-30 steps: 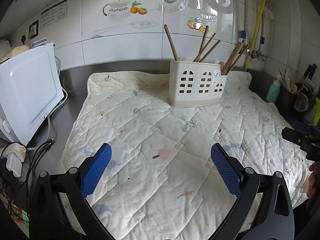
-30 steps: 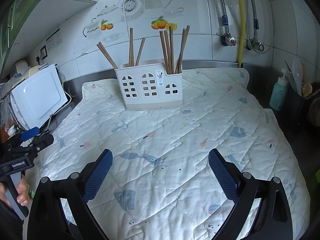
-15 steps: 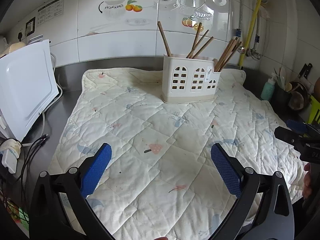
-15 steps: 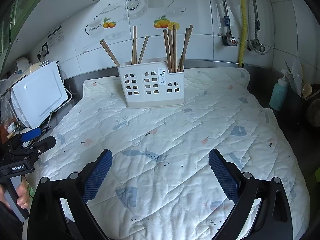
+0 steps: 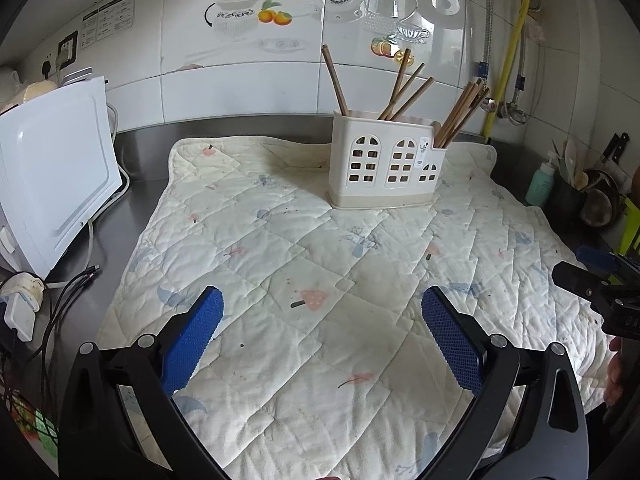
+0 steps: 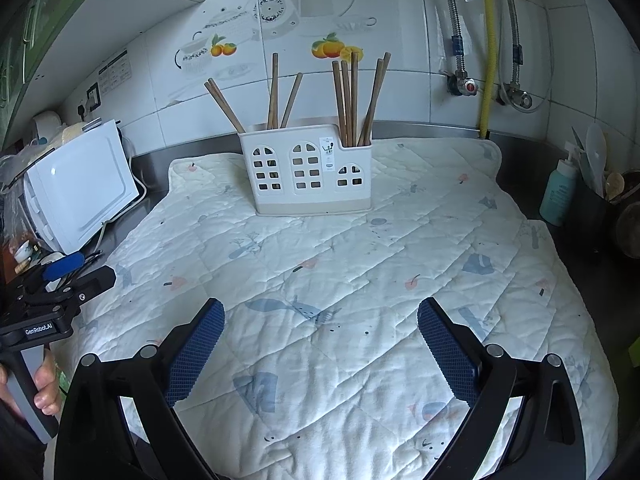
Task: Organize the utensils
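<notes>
Standing in a white slotted holder at the back of the quilted mat, the brown chopsticks are split among its compartments: a tight bunch in the low right-hand one, a few leaning loose in the middle and left. No utensil lies on the mat itself. That fits either sticks already gathered, or sticks about to be regrouped between compartments; the pictures do not settle which. The left tool and the right tool both hover low over the near half of the mat, jaws spread wide and holding nothing, well apart from the holder. Around the mat the steel desk carries a white appliance and, at the far right, a green bottle.
</notes>
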The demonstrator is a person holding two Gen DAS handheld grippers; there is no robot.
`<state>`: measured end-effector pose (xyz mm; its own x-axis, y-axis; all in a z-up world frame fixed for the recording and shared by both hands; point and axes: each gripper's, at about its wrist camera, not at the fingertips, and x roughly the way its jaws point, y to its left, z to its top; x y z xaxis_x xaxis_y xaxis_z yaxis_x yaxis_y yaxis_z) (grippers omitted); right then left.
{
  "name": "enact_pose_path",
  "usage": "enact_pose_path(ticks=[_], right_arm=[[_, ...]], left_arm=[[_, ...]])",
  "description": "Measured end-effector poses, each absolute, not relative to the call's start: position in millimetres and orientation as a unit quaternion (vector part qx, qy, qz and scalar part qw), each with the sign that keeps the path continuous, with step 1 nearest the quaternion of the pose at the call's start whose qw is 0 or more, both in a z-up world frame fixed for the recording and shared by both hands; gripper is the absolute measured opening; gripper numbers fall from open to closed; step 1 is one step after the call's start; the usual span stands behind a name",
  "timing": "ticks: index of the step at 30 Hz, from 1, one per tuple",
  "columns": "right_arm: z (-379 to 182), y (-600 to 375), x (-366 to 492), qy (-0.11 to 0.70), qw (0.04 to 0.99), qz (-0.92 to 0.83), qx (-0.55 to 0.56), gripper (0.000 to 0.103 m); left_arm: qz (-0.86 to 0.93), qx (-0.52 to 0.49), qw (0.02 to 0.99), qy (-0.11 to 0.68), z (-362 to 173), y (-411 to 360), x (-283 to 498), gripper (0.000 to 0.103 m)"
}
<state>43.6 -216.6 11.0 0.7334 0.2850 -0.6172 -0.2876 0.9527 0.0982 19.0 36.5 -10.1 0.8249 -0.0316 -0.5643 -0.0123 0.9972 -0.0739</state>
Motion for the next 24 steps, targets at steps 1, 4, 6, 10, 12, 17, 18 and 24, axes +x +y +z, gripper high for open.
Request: enact_pose_path(ticks=[1,4,6,10,12,17,18,24], right_arm=[[11.1,-216.4,43.4,0.331,0.931,0.154,-0.003,0.094],[11.5,-216.1,43.1,0.331,0.931,0.154,-0.002,0.094],[11.7,-215.9,42.9,0.33,0.931,0.154,-0.002,0.094],[12.6,-215.4,42.7,0.329,0.932,0.155,-0.004,0.094],[12.7,-215.6,42.8,0.329,0.931,0.157,-0.002,0.094],[11.9,-214.3,42.2,0.329,0.931,0.158,-0.005,0.094],[11.9,-214.2,42.1,0.329,0.931,0.158,-0.005,0.094],[13.3,-215.6,42.2,0.328,0.931,0.158,-0.004,0.094]], left_arm=[[-0.008,-0.042,0.954,0.295,-10.0,38.0,19.1,0.098],[-0.001,-0.039,0.953,0.3,-11.7,37.9,20.8,0.098],[-0.001,-0.037,0.952,0.304,-13.2,36.9,21.8,0.098],[-0.002,-0.031,0.952,0.306,-15.0,33.9,22.3,0.098],[-0.002,-0.029,0.952,0.306,-15.2,33.0,22.4,0.098],[-0.002,-0.026,0.953,0.302,-14.4,31.1,21.7,0.098],[-0.001,-0.025,0.953,0.301,-14.2,30.8,21.5,0.098],[-0.002,-0.024,0.954,0.3,-13.9,29.5,21.2,0.098]])
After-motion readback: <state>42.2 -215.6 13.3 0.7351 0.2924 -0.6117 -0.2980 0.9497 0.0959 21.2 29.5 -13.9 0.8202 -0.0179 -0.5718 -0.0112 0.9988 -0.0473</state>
